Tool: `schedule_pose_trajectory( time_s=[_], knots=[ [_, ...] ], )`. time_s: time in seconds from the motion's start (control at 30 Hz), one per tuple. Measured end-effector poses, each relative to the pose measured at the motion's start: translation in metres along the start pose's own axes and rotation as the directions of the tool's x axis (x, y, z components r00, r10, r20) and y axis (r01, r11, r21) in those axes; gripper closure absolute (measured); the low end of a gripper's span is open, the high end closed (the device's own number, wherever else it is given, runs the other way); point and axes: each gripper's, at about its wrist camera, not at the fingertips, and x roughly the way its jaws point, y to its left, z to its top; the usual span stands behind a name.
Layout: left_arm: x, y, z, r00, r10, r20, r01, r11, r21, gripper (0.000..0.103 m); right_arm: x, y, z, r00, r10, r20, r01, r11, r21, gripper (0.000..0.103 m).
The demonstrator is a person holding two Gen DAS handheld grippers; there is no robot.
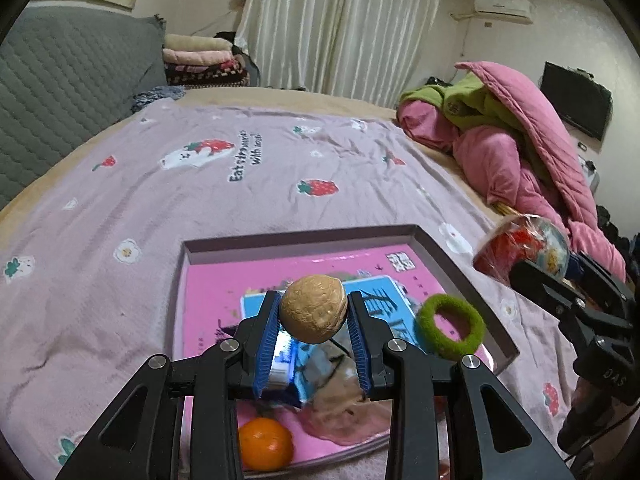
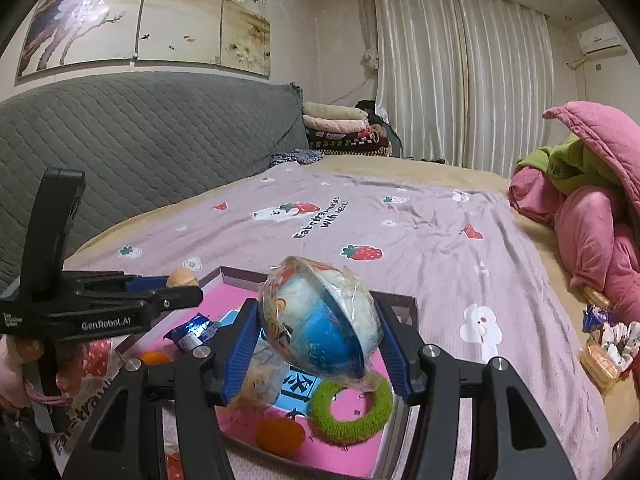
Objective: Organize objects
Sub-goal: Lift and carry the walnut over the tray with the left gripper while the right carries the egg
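My left gripper (image 1: 313,316) is shut on a brown walnut (image 1: 313,309) and holds it above the shallow box lid (image 1: 448,256) with a pink inside. My right gripper (image 2: 318,326) is shut on a plastic-wrapped toy ball (image 2: 320,320), blue, white and red, above the same lid (image 2: 240,274). The ball also shows in the left wrist view (image 1: 524,250). In the lid lie a green fuzzy ring (image 1: 450,326) (image 2: 352,408), an orange (image 1: 266,444) (image 2: 280,436), a second orange (image 2: 155,358) and a blue wrapped snack (image 2: 192,332).
The lid rests on a purple strawberry-print blanket (image 1: 200,184) on a bed. A pink and green quilt pile (image 1: 512,132) lies at the right. Snacks and a scrunchie (image 2: 608,344) lie at the bed's right edge. A grey headboard (image 2: 140,140) stands at the left.
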Motion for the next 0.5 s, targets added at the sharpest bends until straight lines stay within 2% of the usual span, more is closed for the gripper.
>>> schedule_pose_trajectory(
  time_s=[0.5],
  knots=[
    [0.001, -0.024, -0.023, 0.999, -0.015, -0.046, 0.018, 0.998, 0.067, 0.069, -0.001, 0.000, -0.018, 0.998, -0.001, -0.061, 0.001, 1.000, -0.001, 0.046]
  ],
)
